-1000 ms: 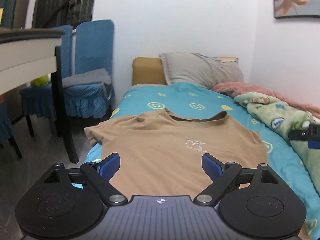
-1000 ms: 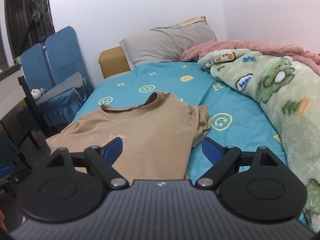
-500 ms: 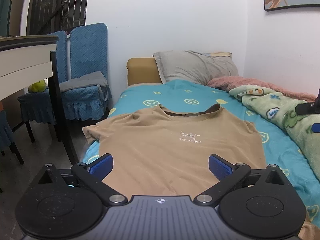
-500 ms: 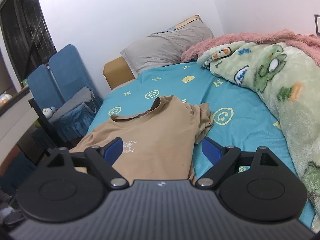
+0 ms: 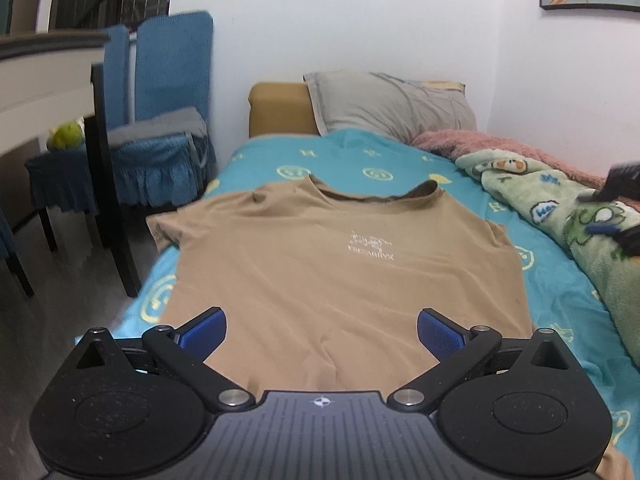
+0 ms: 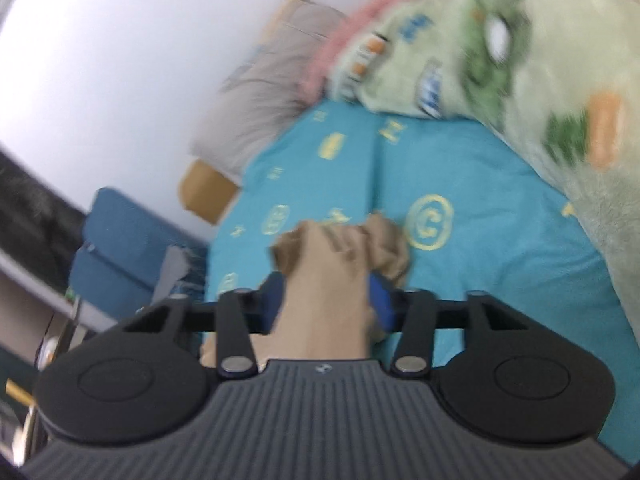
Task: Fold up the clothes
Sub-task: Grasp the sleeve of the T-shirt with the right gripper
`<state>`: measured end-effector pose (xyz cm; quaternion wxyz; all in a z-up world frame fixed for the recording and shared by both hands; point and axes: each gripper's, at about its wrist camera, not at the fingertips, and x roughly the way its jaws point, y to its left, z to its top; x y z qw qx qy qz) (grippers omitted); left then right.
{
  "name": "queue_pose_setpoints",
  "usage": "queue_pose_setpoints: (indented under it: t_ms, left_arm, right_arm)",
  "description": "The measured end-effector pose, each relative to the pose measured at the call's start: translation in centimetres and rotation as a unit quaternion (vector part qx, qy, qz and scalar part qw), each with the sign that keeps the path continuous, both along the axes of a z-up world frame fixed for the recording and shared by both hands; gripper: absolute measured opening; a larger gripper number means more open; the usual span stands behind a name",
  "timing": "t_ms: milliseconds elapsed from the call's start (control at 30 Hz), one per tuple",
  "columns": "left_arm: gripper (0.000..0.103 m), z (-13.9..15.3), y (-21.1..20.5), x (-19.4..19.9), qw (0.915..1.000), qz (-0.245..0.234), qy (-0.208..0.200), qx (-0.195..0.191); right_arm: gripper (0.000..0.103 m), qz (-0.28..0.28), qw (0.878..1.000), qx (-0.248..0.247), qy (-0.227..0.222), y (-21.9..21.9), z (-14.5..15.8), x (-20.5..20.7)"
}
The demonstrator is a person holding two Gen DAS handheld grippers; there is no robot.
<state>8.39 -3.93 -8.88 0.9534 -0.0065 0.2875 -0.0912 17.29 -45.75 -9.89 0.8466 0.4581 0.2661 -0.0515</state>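
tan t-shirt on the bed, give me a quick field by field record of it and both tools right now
garment: tan t-shirt, spread face up on the teal bedsheet, collar toward the grey pillow
print: small white logo on chest
left tool: open, above the hem, holding nothing
right tool: blue pads either side of bunched shirt fabric at the right sleeve; view blurred, grip unclear
beside shirt: green cartoon blanket
fold progress: no fold visible

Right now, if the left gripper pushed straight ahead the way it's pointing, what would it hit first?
Most likely the tan T-shirt spread flat on the bed. The open left gripper frames its lower part, with nothing between. Height above the cloth is unclear, so contact could come further up the shirt.
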Motion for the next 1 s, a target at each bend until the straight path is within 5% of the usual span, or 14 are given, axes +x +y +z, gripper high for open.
queue_pose_setpoints:
  t_ms: [233,467,567,633,667,1000]
  left_arm:
    - [0.103,-2.1,-0.3,3.2,0.9994,0.004,0.031,-0.016]
    - [0.103,-4.0,0.5,6.2,0.9961,0.020,0.066,-0.056]
    - [0.103,-4.7,2.0,7.2,0.9876,0.027,0.080,-0.132]
    - [0.103,-5.0,3.0,7.7,0.9827,0.038,0.085,-0.160]
    - [0.103,-5.2,3.4,7.9,0.9812,0.043,0.085,-0.168]
    - [0.103,-4.9,4.2,8.3,0.9809,0.057,0.073,-0.171]
  right_arm:
    - [0.043,-0.011,0.998,0.036,0.056,-1.6,-7.7,6.1]
    - [0.043,0.029,0.998,0.010,0.063,-0.9,-12.1,11.2]
    - [0.043,0.065,0.997,-0.018,0.041,0.3,-11.6,12.6]
    - [0.020,0.084,0.996,-0.025,0.033,0.9,-11.2,13.3]
    - [0.016,0.081,0.995,-0.033,0.039,1.1,-10.9,13.4]
    - [0.007,-0.010,0.985,-0.169,0.029,-1.2,-4.1,10.3]
